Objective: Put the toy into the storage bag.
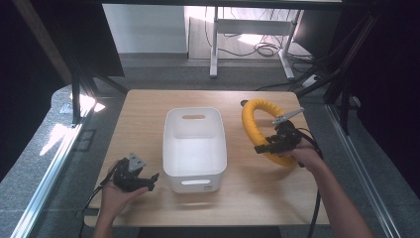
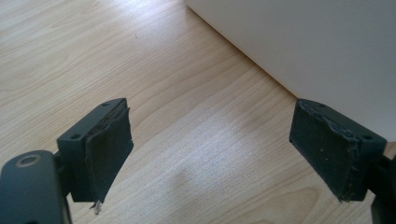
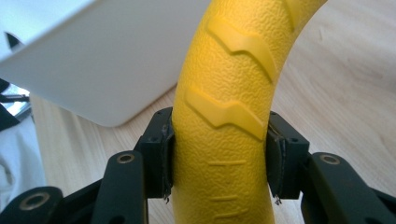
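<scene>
A thick yellow ring with raised zigzag ridges is held tilted above the right part of the wooden table. My right gripper is shut on the ring's near left part; in the right gripper view both pads press the sides of the yellow ring. A white plastic bin with handle slots stands at the table's middle, and it looks empty. My left gripper rests low at the front left, jaws open, nothing between them, close to the bin's white wall.
Table edges lie near on all sides, with grey carpet around them. Dark frame legs stand at left and right. A desk frame and loose cables are on the floor behind the table. Bare wood lies between the bin and each gripper.
</scene>
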